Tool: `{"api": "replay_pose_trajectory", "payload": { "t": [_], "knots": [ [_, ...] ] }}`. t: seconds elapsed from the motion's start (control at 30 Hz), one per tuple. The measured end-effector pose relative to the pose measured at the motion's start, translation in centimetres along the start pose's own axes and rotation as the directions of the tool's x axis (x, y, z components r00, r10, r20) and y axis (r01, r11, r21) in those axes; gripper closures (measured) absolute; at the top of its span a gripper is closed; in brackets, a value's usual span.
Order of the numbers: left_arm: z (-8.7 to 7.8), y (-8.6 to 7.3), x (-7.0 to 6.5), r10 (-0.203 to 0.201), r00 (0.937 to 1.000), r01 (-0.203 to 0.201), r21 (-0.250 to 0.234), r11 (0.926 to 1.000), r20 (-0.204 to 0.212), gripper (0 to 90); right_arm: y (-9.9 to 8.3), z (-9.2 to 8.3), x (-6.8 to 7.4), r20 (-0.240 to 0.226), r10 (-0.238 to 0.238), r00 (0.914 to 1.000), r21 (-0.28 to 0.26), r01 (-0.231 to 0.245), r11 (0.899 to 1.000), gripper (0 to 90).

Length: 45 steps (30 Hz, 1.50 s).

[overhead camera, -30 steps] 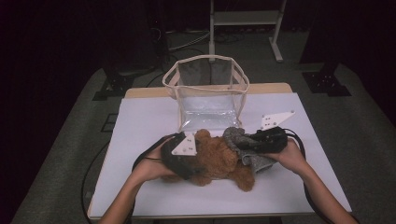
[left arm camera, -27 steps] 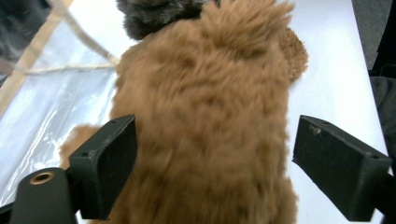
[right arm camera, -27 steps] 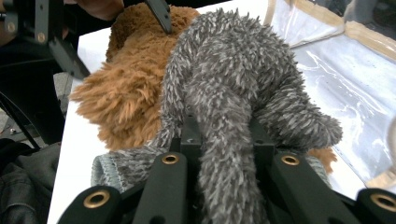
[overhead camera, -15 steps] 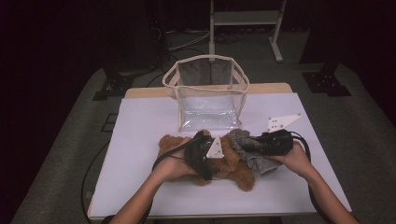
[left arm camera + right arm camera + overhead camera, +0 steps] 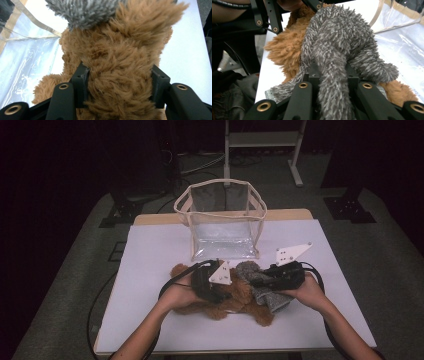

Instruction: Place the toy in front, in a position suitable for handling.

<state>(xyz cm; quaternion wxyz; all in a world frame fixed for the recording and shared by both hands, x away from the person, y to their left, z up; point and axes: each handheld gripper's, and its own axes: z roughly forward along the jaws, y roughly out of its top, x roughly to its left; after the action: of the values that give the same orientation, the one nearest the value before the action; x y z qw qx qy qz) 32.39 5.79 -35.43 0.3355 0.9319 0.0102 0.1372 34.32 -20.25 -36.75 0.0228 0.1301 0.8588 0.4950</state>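
A brown plush bear [image 5: 234,296] lies on the white table [image 5: 150,250] near its front edge, with a grey fuzzy cloth [image 5: 267,296] over its right side. My left gripper [image 5: 220,292] sits over the bear's middle. In the left gripper view its jaws have just been closing and press into the bear's fur [image 5: 120,62] from both sides, the left gripper [image 5: 120,86] shut on it. My right gripper [image 5: 257,281] is shut on a strip of the grey cloth [image 5: 337,45], with the right gripper [image 5: 332,72] pinching it tightly. Brown fur [image 5: 284,50] shows behind the cloth.
A clear plastic bag with a beige rim [image 5: 222,220] stands upright at the table's back middle, mouth up, just beyond the bear. Cables loop from both grippers over the front of the table. Dark floor and stand legs [image 5: 260,150] lie beyond the table.
My left gripper has moved right, from the bear's left side onto its middle, and its jaws have closed on the fur. The right gripper has kept its grip on the grey cloth.
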Motion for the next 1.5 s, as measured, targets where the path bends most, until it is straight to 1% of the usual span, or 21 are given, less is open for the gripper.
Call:
{"api": "replay_pose_trajectory", "payload": {
  "t": [0.1,0.27,0.3,0.37,0.47,0.5,0.57,0.6,0.67,0.73,0.8,0.87,0.93,0.97,1.0,1.07,1.13,1.23,1.33,1.43,1.5],
  "knots": [
    [0.2,-0.1,0.0,-0.002,1.0,0.002,0.005,1.0,0.0,37.7,-0.2,0.1,-0.3,0.007,0.007,0.9999,0.0,-0.007,1.0,73.8],
    [1.0,0.1,-0.5,-0.003,1.0,0.003,0.011,0.9999,-0.006,11.3,-1.1,0.1,-1.1,0.001,0.041,0.9992,-0.018,-0.041,0.999,73.8],
    [1.4,0.2,-0.6,0.002,0.9998,-0.002,0.03,0.9995,-0.019,7.2,-1.2,0.1,-1.2,0.002,0.047,0.9989,-0.02,-0.047,0.999,73.8],
    [2.3,0.6,-0.9,0.036,0.9984,-0.032,0.076,0.9966,-0.043,2.3,-1.5,0.1,-1.3,0.005,0.055,0.9985,-0.026,-0.054,0.998,73.8],
    [3.4,1.2,-1.5,0.082,0.9932,-0.071,0.137,0.988,-0.082,2.8,-1.8,0.2,-1.6,0.001,0.063,0.998,-0.028,-0.063,0.998,73.8],
    [3.5,1.4,-1.5,0.095,0.9909,-0.08,0.148,0.9858,-0.096,9.7,-1.9,0.3,-1.6,0.001,0.068,0.9977,-0.031,-0.068,0.997,73.8],
    [3.2,1.5,-1.4,0.104,0.9902,-0.09,0.147,0.9851,-0.094,29.8,-2.1,0.4,-1.6,0.01,0.064,0.9979,-0.027,-0.064,0.998,73.8],
    [2.9,1.5,-1.3,0.093,0.9924,-0.081,0.136,0.9873,-0.081,37.9,-2.1,0.3,-1.6,0.009,0.07,0.9975,-0.029,-0.07,0.997,73.8],
    [2.2,1.5,-1.0,0.072,0.9958,-0.066,0.107,0.992,-0.056,42.7,-2.1,0.0,-1.6,-0.003,0.078,0.9969,-0.048,-0.078,0.996,73.8],
    [1.5,1.5,-0.8,0.055,0.998,-0.052,0.07,0.9962,-0.033,43.7,-1.6,-0.3,-1.2,-0.006,0.068,0.9977,-0.062,-0.068,0.996,73.8],
    [0.6,1.6,-0.6,0.016,0.9998,-0.016,0.016,0.9997,0.009,44.2,-0.8,-0.8,-0.6,-0.007,0.044,0.999,-0.073,-0.045,0.996,73.8],
    [-0.2,1.8,-0.4,-0.018,0.9979,0.021,-0.039,0.999,0.063,44.3,0.1,-1.4,-0.1,-0.011,0.02,0.9997,-0.091,-0.021,0.996,73.8],
    [-0.6,1.9,-0.4,-0.03,0.9938,0.037,-0.065,0.9972,0.107,43.6,0.8,-2.1,0.5,-0.017,-0.002,0.9999,-0.108,0.001,0.994,73.8],
    [-0.5,2.0,-0.6,-0.024,0.9932,0.031,-0.061,0.9977,0.114,42.8,1.1,-2.3,0.8,-0.015,-0.014,0.9998,-0.107,0.012,0.994,73.8],
    [-0.2,2.0,-0.8,-0.011,0.9943,0.016,-0.048,0.9987,0.106,41.5,1.2,-2.3,1.0,-0.008,-0.022,0.9997,-0.098,0.021,0.995,73.7],
    [0.5,2.0,-1.0,-0.003,0.9942,0.006,-0.028,0.9996,0.107,38.7,0.7,-1.9,1.0,0.002,-0.025,0.9997,-0.066,0.025,0.998,73.7],
    [1.0,1.9,-1.1,-0.007,0.9942,0.01,-0.021,0.9997,0.108,33.5,-0.3,-1.7,0.6,-0.01,0.013,0.9999,-0.07,-0.014,0.997,73.7],
    [1.5,2.2,-1.1,-0.004,0.9933,0.003,0.008,1.0,0.116,20.5,-1.5,-1.7,0.1,-0.022,0.051,0.9984,-0.094,-0.053,0.994,73.7],
    [1.8,2.8,-1.2,0.002,0.9942,-0.006,0.042,0.9991,0.107,8.5,-2.0,-1.9,-0.1,-0.017,0.058,0.9982,-0.1,-0.06,0.993,73.6],
    [2.6,3.3,-1.5,0.006,0.9952,-0.014,0.08,0.9967,0.098,1.8,-2.2,-2.4,-0.2,-0.002,0.06,0.9982,-0.103,-0.06,0.993,73.6],
    [3.0,3.5,-1.6,0.013,0.9955,-0.021,0.089,0.9958,0.094,0.0,-2.5,-2.7,-0.3,0.009,0.066,0.9978,-0.102,-0.065,0.993,73.6]
  ]
}}
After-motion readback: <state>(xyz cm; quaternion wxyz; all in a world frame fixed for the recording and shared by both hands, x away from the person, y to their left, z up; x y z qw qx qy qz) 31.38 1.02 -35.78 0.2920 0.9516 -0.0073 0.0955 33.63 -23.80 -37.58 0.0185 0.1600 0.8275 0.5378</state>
